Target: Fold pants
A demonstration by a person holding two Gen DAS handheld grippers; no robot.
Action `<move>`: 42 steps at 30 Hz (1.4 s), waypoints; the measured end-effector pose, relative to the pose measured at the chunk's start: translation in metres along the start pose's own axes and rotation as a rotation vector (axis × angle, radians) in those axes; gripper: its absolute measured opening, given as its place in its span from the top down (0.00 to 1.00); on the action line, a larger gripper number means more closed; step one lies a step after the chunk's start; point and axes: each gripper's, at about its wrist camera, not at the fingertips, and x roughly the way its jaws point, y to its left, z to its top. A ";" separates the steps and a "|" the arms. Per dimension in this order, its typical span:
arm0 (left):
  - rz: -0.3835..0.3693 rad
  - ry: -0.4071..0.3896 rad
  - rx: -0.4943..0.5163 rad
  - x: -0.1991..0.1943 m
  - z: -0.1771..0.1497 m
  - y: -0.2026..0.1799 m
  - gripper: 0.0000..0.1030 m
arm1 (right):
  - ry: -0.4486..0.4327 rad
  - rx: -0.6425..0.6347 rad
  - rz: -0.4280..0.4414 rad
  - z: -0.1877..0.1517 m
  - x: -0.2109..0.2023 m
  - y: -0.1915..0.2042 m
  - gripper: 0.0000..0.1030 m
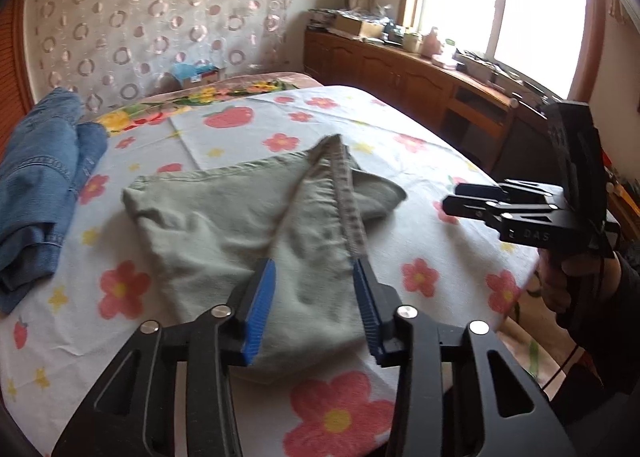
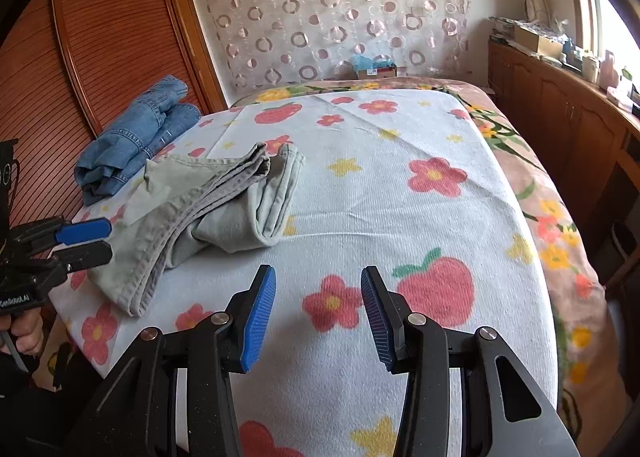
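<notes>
In the left wrist view, the left gripper [image 1: 314, 281] fills the lower centre of the frame with its blue pads parted and nothing pinched between them. The green pants [image 1: 240, 225] lie folded on the bed just beyond and beneath the jaws: the near corner of the cloth shows in the gap between the pads, and a grey seam edge runs from beside the right-hand pad up toward the middle of the frame. Whether that pad touches the seam cannot be told.

In the right wrist view, the right gripper [image 2: 318, 293] also stands apart, empty, over bare flowered bedsheet [image 2: 400, 217] at lower centre. The pants lie up and to the left of its jaws, well clear of them.

A folded pair of blue jeans [image 1: 40, 197] sits at the left edge of the left wrist view, beside the pants. A wooden cabinet [image 1: 400, 73] runs under the bright window at upper right.
</notes>
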 end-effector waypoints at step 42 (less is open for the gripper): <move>0.166 -0.024 0.018 0.010 0.052 0.077 0.85 | -0.018 -0.089 0.065 0.031 0.023 0.028 0.55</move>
